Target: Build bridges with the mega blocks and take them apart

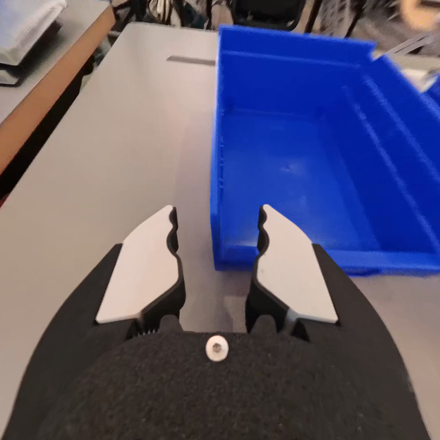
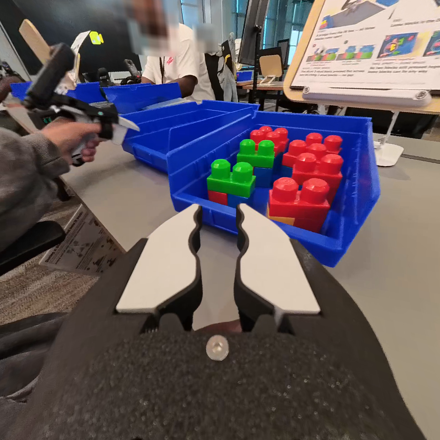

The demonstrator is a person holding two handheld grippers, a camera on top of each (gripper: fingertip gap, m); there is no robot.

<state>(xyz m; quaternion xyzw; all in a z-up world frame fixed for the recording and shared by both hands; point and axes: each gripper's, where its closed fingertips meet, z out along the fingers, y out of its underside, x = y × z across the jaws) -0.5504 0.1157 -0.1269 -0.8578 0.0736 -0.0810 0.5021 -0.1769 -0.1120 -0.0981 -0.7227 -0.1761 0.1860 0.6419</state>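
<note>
On the grey counter (image 2: 133, 190), light, stiff, slippery plastic mega blocks (image 2: 298, 202) fill the right blue bin (image 2: 357, 214); grip their flat sides. Left hand-held gripper (image 1: 217, 209) wide, right hand-held gripper (image 2: 219, 208) narrow, both empty

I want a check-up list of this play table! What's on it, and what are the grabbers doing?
Surface: grey table, mostly bare.
Job's things: red and green mega blocks stacked in a blue bin; an empty blue bin beside it.
Clutter: instruction board on a stand.
Grippers: left gripper open, empty, beside the empty bin; right gripper open, empty, in front of the block bin.
Cables: nothing seen.
Surroundings: more blue bins, a person in a white shirt, chairs.
</note>
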